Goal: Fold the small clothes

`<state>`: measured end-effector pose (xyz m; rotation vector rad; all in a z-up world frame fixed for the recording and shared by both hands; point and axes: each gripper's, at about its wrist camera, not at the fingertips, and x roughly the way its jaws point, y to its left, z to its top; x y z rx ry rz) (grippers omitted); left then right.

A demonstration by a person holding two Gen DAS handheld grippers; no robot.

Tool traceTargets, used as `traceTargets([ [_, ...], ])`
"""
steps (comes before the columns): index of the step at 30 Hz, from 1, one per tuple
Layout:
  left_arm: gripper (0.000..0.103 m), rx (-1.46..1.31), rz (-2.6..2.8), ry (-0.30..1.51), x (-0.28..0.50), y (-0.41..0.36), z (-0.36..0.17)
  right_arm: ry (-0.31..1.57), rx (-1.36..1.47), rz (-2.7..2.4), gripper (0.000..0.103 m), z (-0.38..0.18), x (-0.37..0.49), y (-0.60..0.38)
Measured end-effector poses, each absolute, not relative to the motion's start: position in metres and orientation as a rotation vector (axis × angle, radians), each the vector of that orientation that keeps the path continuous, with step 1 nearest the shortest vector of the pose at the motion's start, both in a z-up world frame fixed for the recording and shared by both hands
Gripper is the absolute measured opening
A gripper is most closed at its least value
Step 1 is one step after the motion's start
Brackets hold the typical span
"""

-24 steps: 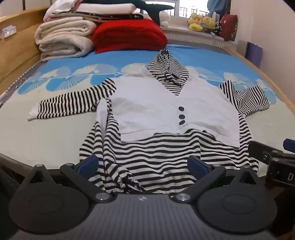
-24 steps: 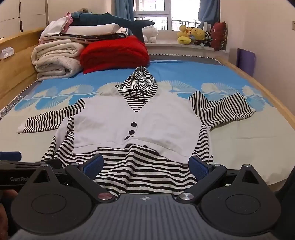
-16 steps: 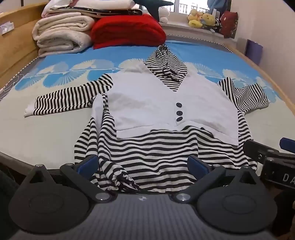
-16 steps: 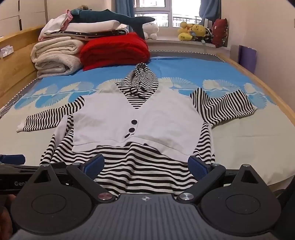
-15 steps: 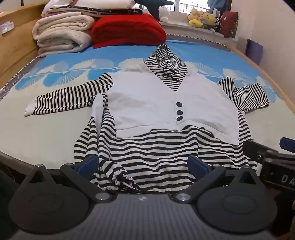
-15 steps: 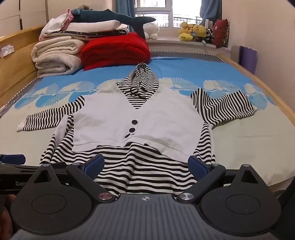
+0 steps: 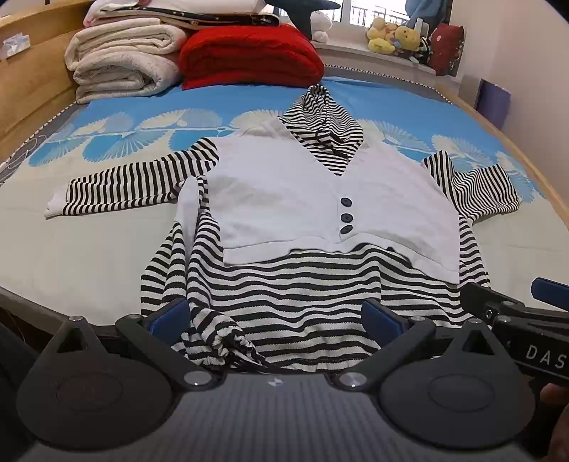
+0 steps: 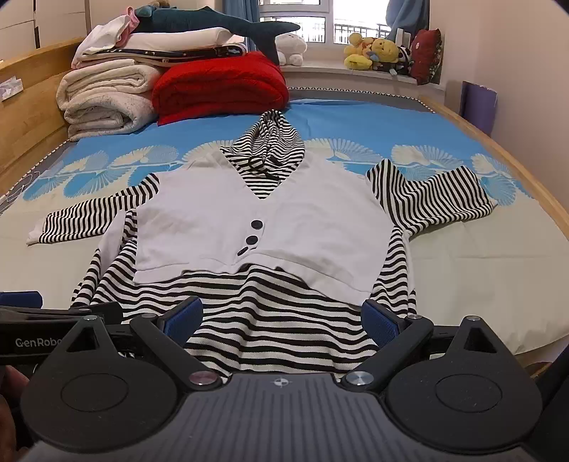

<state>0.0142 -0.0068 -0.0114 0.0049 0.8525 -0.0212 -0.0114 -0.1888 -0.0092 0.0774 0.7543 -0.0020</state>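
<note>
One striped hooded top [image 7: 302, 284] with white vest panel, three dark buttons [image 7: 345, 215]; lies flat mid-bed [image 7: 89, 256], hem at near edge, hood [image 7: 323, 117] toward far end, long axis near-to-far; two sleeves out toward left and right sides, right one folded short; your left gripper [image 7: 275, 316] spread wide, holds nothing, over hem's bunched left corner; your right gripper [image 8: 282, 314] likewise released, over hem; far end: cream blanket roll [image 8: 103, 103], red quilt [image 8: 220, 85], shark plush [image 8: 213, 26]; nothing blocks top.
</note>
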Motion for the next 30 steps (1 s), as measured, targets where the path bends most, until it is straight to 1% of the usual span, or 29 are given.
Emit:
traceTargets([
  [30,0.102,0.015,-0.022,0.858,0.0149,-0.0061,-0.0141,0.741,0.058,-0.012,0.096,-0.0095,-0.0111,-0.1857],
])
